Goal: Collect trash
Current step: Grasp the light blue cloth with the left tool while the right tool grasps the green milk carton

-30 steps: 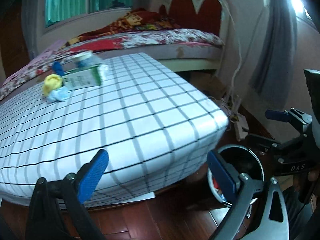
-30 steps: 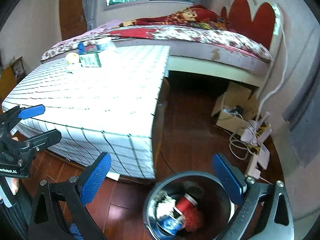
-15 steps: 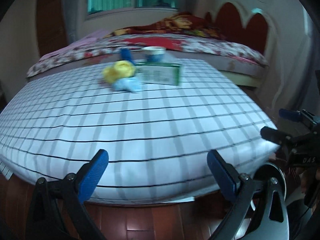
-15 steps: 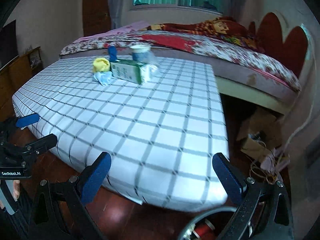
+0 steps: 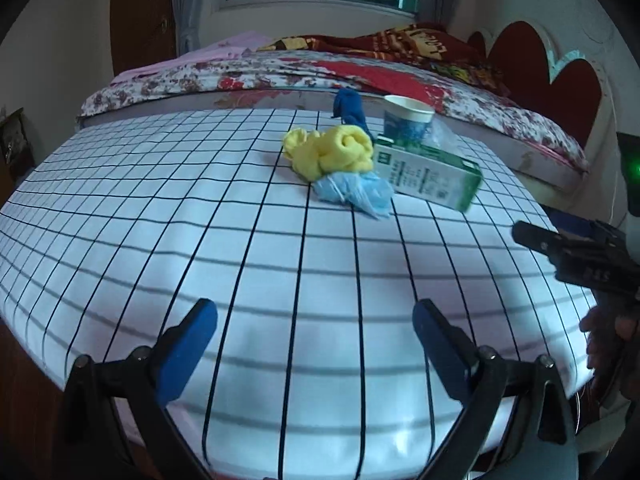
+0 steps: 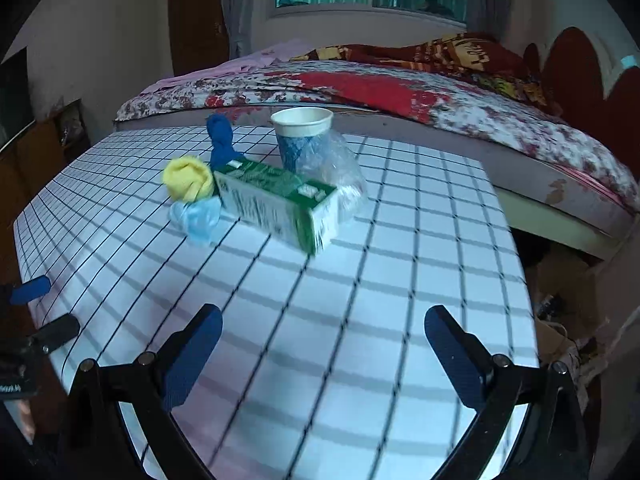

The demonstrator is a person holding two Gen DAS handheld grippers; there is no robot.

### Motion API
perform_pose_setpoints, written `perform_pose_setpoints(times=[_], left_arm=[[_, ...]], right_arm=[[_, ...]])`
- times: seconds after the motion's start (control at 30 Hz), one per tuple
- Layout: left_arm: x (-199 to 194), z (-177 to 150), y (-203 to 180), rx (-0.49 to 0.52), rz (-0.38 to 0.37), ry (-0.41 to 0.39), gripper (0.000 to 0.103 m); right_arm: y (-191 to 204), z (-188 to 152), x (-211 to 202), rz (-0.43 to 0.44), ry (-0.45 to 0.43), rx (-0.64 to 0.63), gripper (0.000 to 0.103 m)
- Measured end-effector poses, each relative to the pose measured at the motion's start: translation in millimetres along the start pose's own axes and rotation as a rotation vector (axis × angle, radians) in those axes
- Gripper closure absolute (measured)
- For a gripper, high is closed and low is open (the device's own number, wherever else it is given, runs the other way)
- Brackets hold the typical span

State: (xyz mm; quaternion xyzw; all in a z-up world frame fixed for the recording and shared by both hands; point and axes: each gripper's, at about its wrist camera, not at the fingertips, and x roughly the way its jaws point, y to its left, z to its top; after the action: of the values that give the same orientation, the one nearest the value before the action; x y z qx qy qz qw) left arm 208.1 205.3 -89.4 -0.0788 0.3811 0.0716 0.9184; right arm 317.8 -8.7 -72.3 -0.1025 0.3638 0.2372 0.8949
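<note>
Both hand-held grippers — left [image 5: 315, 334], right [image 6: 323, 340] — hover spread above the checked table [image 6: 360, 300].

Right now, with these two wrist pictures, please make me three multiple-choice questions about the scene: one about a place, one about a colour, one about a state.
1. Where does the green carton lie?
A. on the floor
B. on the checked cloth, in front of the paper cup
C. inside the cup

2. What colour is the balled cloth next to the carton?
A. yellow
B. red
C. black

3. How does the right tool stand?
A. shut on the cup
B. shut on the carton
C. open, holding nothing

Answers:
1. B: the carton lies on its side on the checked cloth, nearer the camera than the upright cup.
2. A: the ball touching the carton's end is yellow; a pale blue crumpled piece lies just before it.
3. C: both blue pads are wide apart over the cloth, with only cloth showing between them.
</note>
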Motion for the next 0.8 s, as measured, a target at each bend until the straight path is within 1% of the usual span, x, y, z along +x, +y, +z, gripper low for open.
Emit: perform_pose_setpoints(times=[0.17, 0.27, 0.37, 0.4, 0.43, 0.47, 0.53, 0.6, 0.67, 0.7, 0.77, 0.8], left_arm=[[22, 14, 0, -0.002, 0.004, 0.024, 0.006], [30, 19, 1, -0.008, 0.002, 0.033, 0.007], [38, 22, 1, -0.007, 0.004, 0.044, 0.008], [39, 23, 1, -0.004, 0.005, 0.047, 0.008], [41, 22, 1, 0.002, 0.004, 0.051, 0.008], [41, 22, 1, 0.005, 0.008, 0.051, 0.008], [42, 23, 4, -0.003, 0.011, 0.053, 0.008], [42, 24, 7, -0.015, 0.009, 0.05, 0.008], [43, 26, 10, -0.026, 0.002, 0.056, 0.008], [44, 26, 9, -0.025, 0.002, 0.058, 0.008], [43, 27, 8, -0.016, 0.006, 0.057, 0.008], [43, 27, 7, -0.016, 0.006, 0.056, 0.008]], right_arm=[[-7, 29, 41, 0.028, -0.001, -0.01, 0.001], [-8, 40, 60, 0.058, -0.003, -0.017, 0.001], [-5, 43, 68, 0.091, -0.01, -0.034, 0.003], [-3, 43, 69, 0.11, -0.007, -0.04, 0.012], [0, 42, 68, 0.148, 0.003, -0.043, 0.025], [4, 36, 64, 0.209, 0.019, -0.042, 0.029], [13, 27, 53, 0.284, 0.014, -0.081, 0.031], [21, 24, 47, 0.263, -0.009, -0.13, 0.031], [17, 30, 52, 0.18, -0.024, -0.121, 0.03], [13, 35, 58, 0.169, -0.014, -0.096, 0.029], [5, 42, 70, 0.224, 0.016, -0.031, 0.029], [4, 44, 74, 0.236, 0.022, -0.026, 0.029]])
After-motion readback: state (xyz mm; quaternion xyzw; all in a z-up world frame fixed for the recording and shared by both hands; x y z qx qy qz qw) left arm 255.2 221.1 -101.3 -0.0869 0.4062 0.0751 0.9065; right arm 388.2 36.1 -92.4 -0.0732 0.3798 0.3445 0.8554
